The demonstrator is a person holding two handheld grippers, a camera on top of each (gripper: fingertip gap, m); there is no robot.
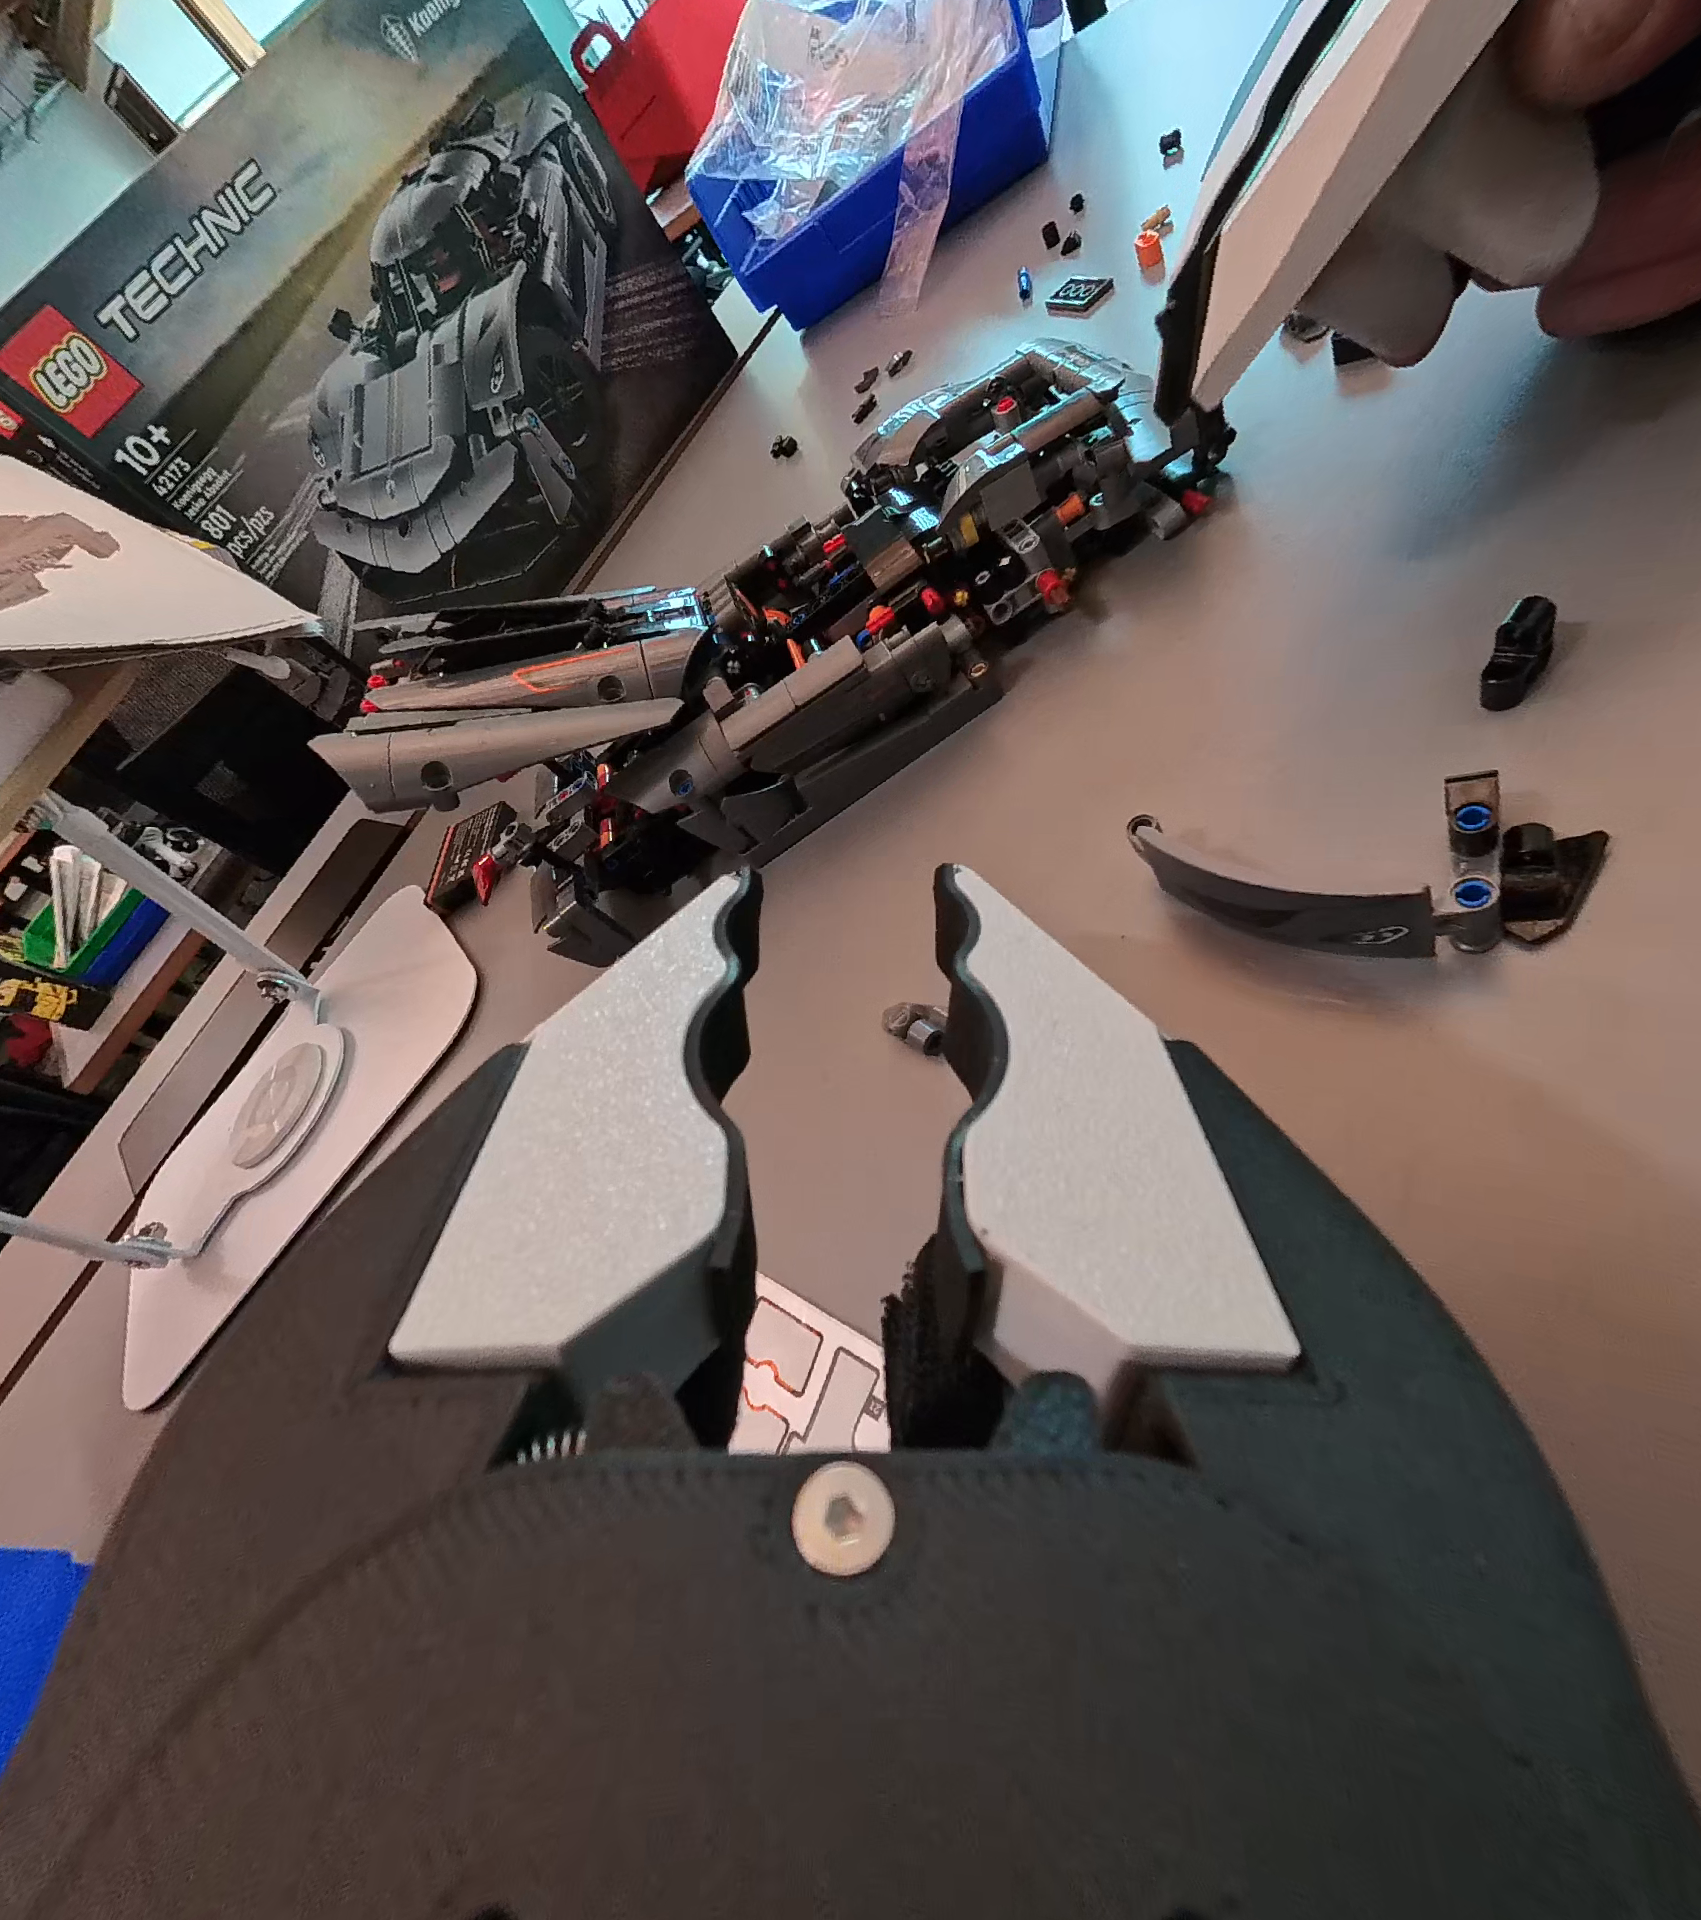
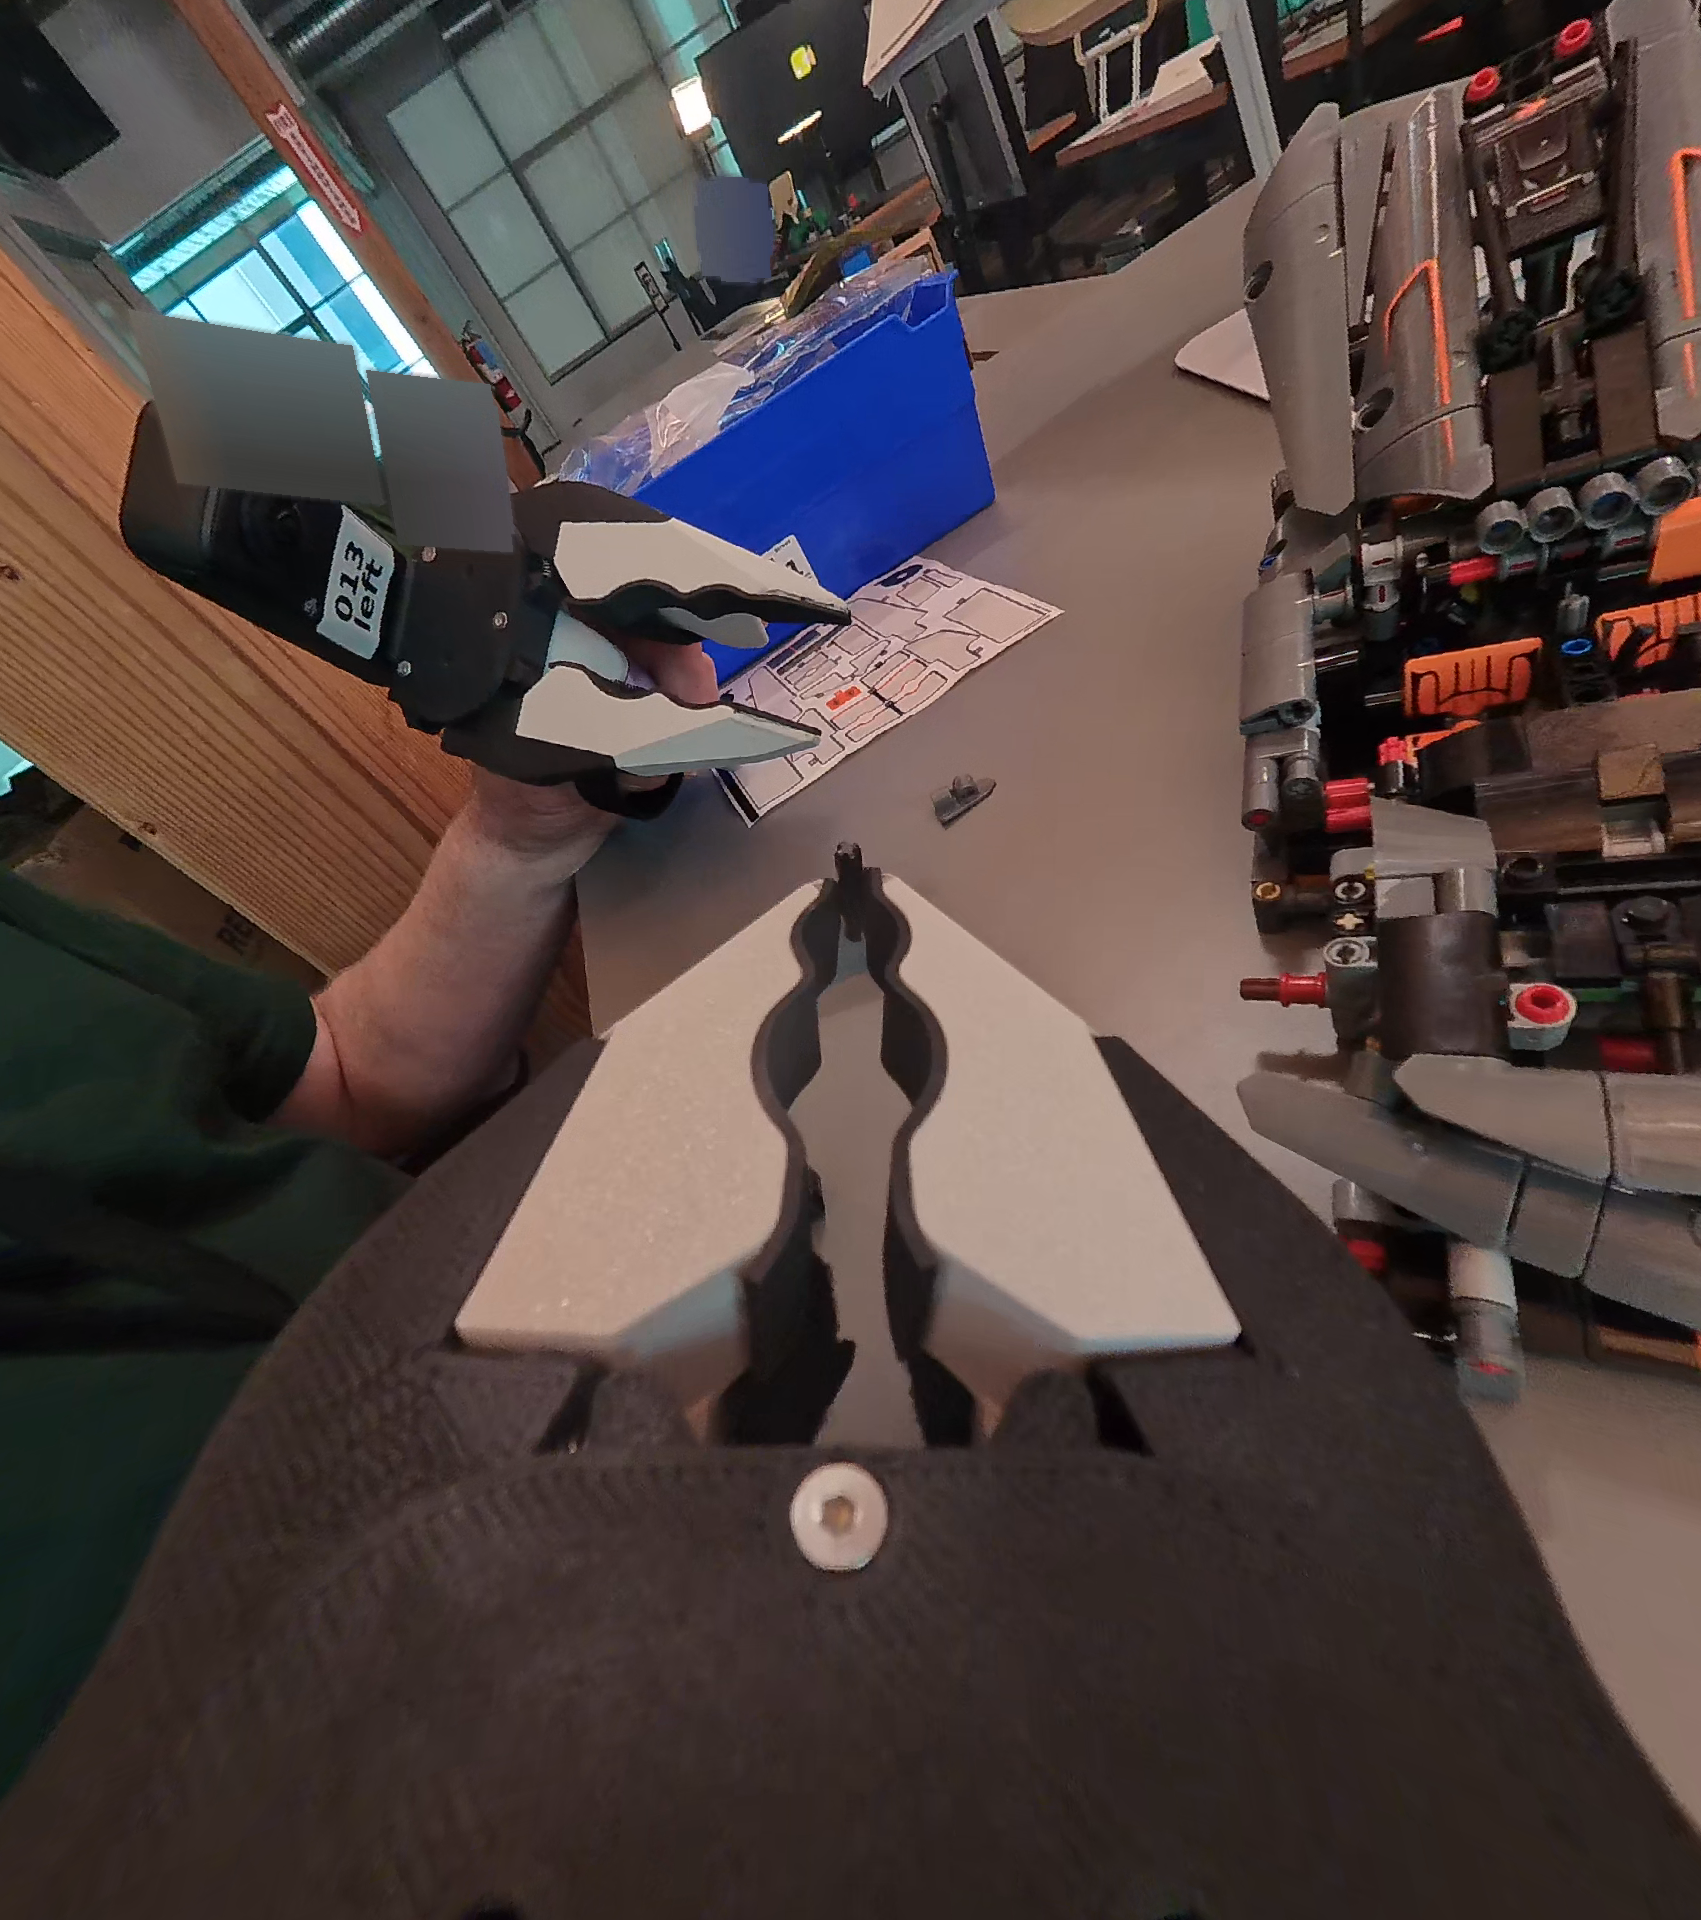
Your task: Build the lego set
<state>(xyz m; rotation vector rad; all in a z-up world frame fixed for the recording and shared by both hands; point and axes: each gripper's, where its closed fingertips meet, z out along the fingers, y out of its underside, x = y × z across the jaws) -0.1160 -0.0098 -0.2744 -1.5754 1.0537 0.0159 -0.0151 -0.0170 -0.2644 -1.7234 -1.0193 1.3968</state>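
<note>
The partly built grey and black lego car (image 1: 773, 644) lies on the grey table (image 1: 1345, 1195); it fills the right side of the right wrist view (image 2: 1552, 727). My left gripper (image 1: 846, 894) is open and empty, held above the table just short of the car's rear; it also shows in the right wrist view (image 2: 830, 675). A small grey piece (image 1: 913, 1029) lies by its right finger. My right gripper (image 2: 851, 904) is shut on a small black pin (image 2: 848, 862), which sticks out past the tips. In the left wrist view the right gripper (image 1: 1194, 426) is at the car's far end.
A curved grey panel with blue pins (image 1: 1324, 904) and a black connector (image 1: 1516, 649) lie right of the car. Small loose pieces (image 1: 1074, 239) lie near a blue bin (image 1: 877, 187). The set's box (image 1: 306, 343) stands behind. A sticker sheet (image 2: 887, 665) lies flat. A wooden post (image 2: 98, 582) stands left. My hands' fingertips stand some 11 centimeters from each other. To reach the small grey piece (image 1: 913, 1029) in a straight line is about 7 centimeters for my left fingers, about 15 centimeters for my right. It turns up in the right wrist view (image 2: 968, 796) as well.
</note>
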